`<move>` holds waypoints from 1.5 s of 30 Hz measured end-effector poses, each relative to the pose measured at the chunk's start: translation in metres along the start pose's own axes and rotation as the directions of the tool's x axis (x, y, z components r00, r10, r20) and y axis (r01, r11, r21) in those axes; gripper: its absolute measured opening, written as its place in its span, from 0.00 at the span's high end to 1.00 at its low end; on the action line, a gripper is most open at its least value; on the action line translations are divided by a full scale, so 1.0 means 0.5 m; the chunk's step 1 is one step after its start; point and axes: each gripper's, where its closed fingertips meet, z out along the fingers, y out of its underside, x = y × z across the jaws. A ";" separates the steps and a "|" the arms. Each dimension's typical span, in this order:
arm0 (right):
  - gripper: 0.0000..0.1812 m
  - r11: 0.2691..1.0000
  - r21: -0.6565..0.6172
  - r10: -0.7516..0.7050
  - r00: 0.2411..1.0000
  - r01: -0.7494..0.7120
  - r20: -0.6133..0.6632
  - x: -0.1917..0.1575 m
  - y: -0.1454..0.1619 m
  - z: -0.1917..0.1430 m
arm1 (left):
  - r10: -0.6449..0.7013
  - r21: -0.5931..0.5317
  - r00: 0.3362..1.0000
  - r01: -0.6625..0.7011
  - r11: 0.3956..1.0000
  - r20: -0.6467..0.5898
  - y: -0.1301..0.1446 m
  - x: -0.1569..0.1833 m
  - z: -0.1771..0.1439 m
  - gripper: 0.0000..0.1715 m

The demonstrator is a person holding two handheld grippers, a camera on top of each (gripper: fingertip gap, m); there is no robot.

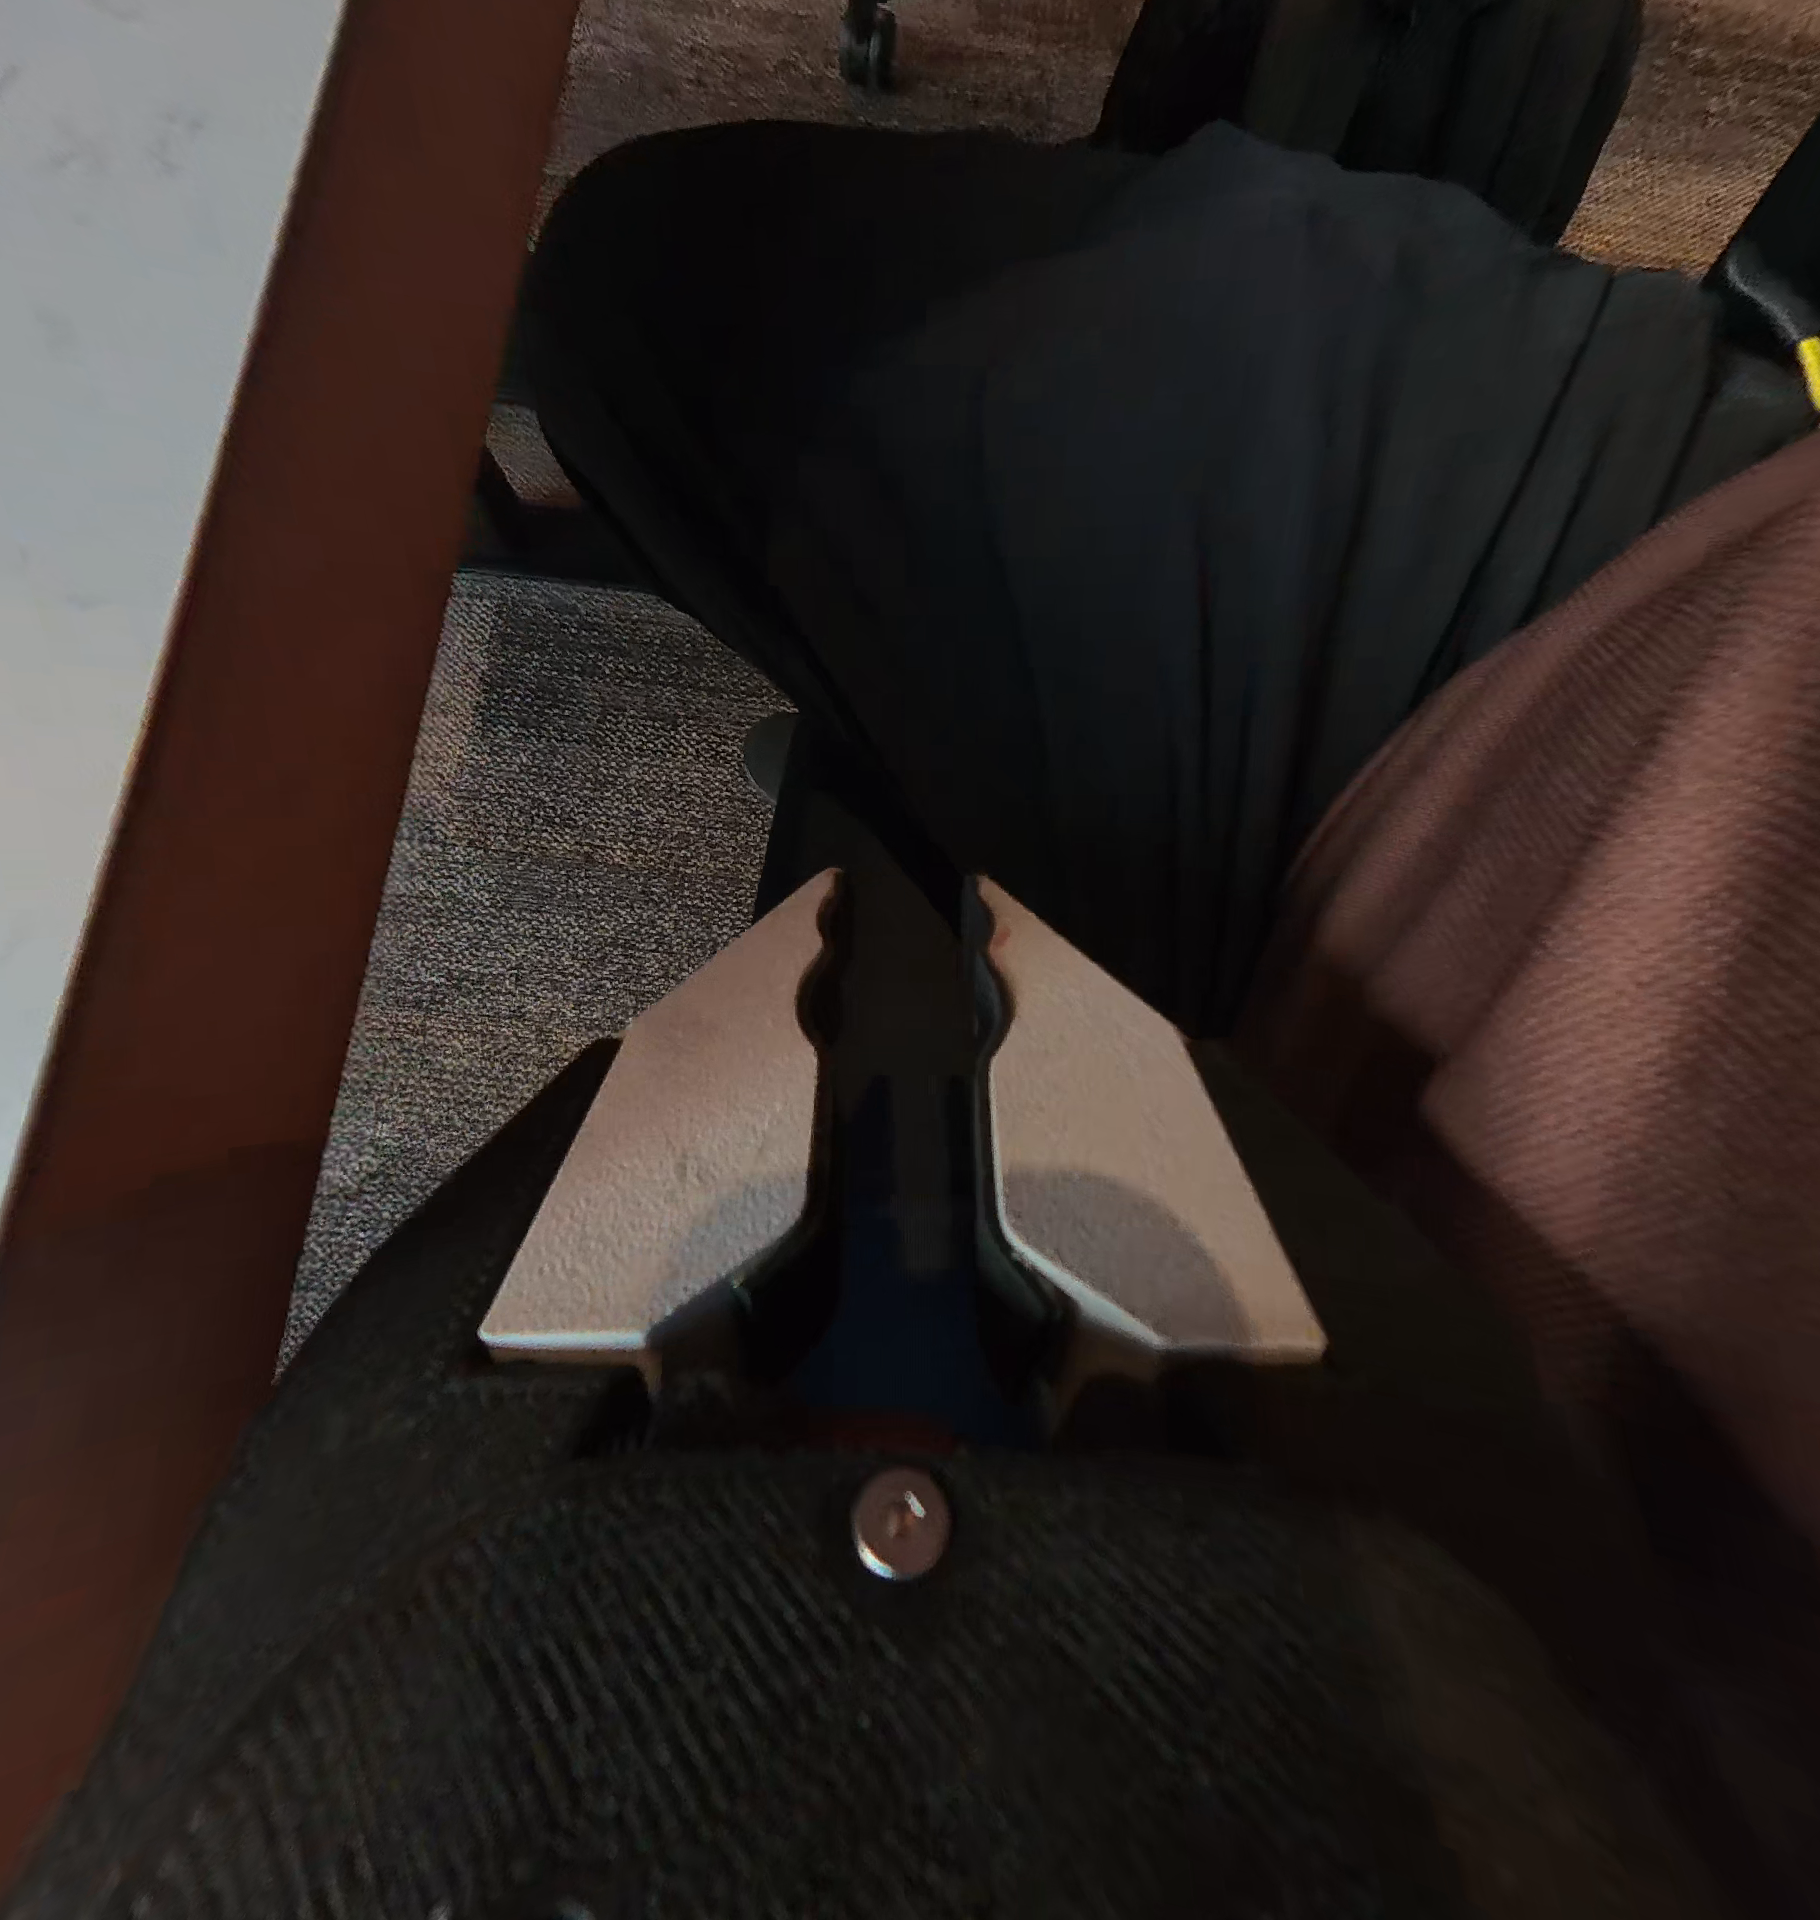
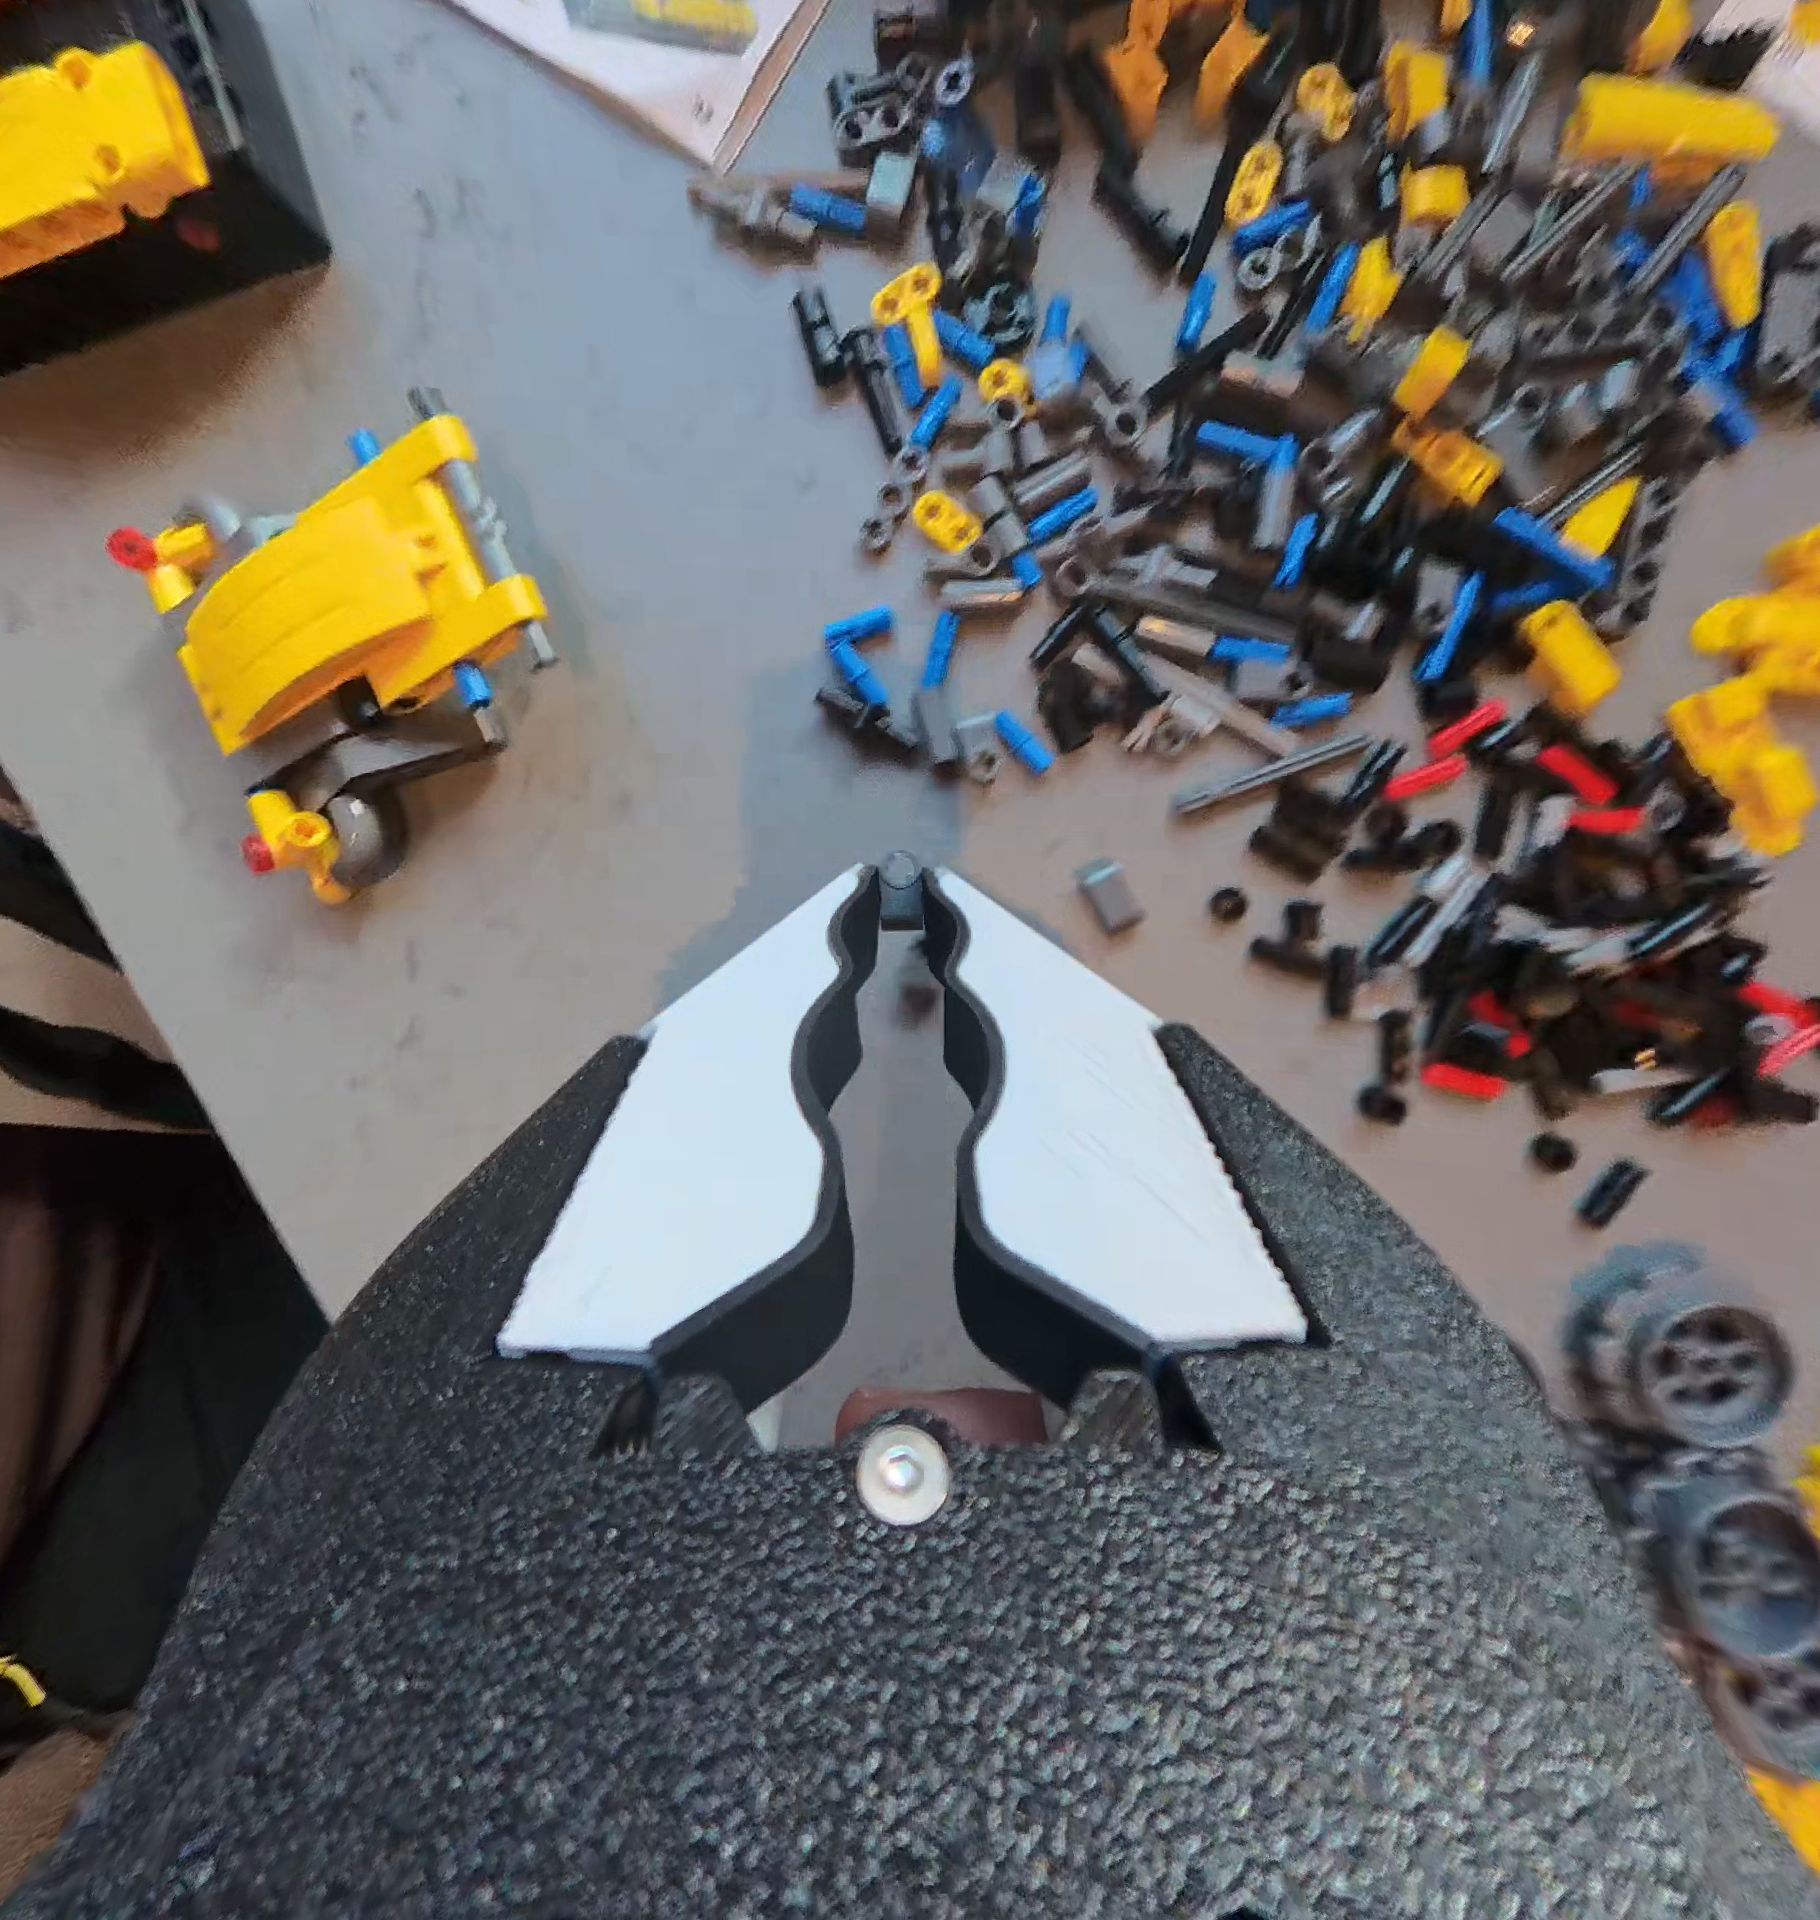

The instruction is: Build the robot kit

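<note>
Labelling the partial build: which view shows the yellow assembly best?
Right wrist view: the yellow and grey brick assembly lies whole on the grey table, left of the right hand-held gripper. Left wrist view shows none of it, only a table edge, carpet and dark clothing.

Grey table (image 2: 594,312): loose bricks (image 2: 1301,468), yellow assy (image 2: 345,613).

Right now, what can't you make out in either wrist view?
- Left wrist view: whether the left tool grips anything; gap at its tips is dark against black fabric.
- Right wrist view: kind of dark piece pinched by the right tool; small, blurred.
- Right wrist view: wheels, motion blur, frame edge.
- Right wrist view: booklet, cut off at top.
</note>
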 end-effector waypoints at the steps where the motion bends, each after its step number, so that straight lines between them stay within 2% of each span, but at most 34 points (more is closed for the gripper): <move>1: 0.97 1.000 0.001 0.007 1.000 -0.007 0.005 -0.012 0.011 0.001 | 0.008 -0.004 1.000 -0.008 1.000 0.003 0.000 0.000 0.001 0.89; 4: 0.97 0.999 -0.035 -0.012 0.999 0.010 -0.046 -0.019 0.046 0.014 | 0.031 -0.015 0.999 -0.030 0.999 0.010 0.000 0.003 0.005 0.89; 7: 0.96 1.000 -0.030 -0.009 0.999 0.007 -0.054 -0.024 0.053 0.024 | 0.063 -0.024 0.998 -0.063 0.998 0.019 -0.001 0.006 0.009 0.89; 11: 0.93 1.000 0.007 -0.016 0.998 0.016 -0.063 -0.029 0.042 0.005 | 0.104 -0.040 0.994 -0.103 0.994 0.037 0.002 0.005 0.013 0.89; 15: 0.94 0.996 0.086 0.042 0.994 -0.034 -0.100 0.003 0.018 -0.029 | 0.111 -0.037 0.993 -0.109 0.993 0.039 0.002 0.006 0.012 0.89; 18: 0.94 0.996 0.067 0.070 0.993 -0.064 -0.098 0.022 0.023 -0.015 | 0.113 -0.037 0.993 -0.111 0.993 0.034 0.001 0.008 0.013 0.89; 26: 0.95 0.992 0.024 0.120 0.993 -0.120 -0.006 0.017 0.047 0.026 | 0.115 -0.034 0.993 -0.114 0.993 0.034 0.002 0.006 0.009 0.89; 36: 0.97 0.989 0.015 0.149 0.988 -0.149 0.047 -0.012 0.077 0.006 | 0.119 -0.023 0.993 -0.119 0.993 0.006 -0.002 0.020 0.009 0.89; 41: 0.96 0.982 0.076 0.171 0.984 -0.174 0.054 -0.011 0.062 -0.018 | 0.115 -0.023 0.993 -0.114 0.993 0.004 -0.001 0.019 0.010 0.89; 45: 0.95 0.945 0.220 0.231 0.970 -0.241 0.070 -0.007 0.031 -0.057 | 0.111 -0.023 0.994 -0.111 0.994 0.006 -0.002 0.018 0.011 0.89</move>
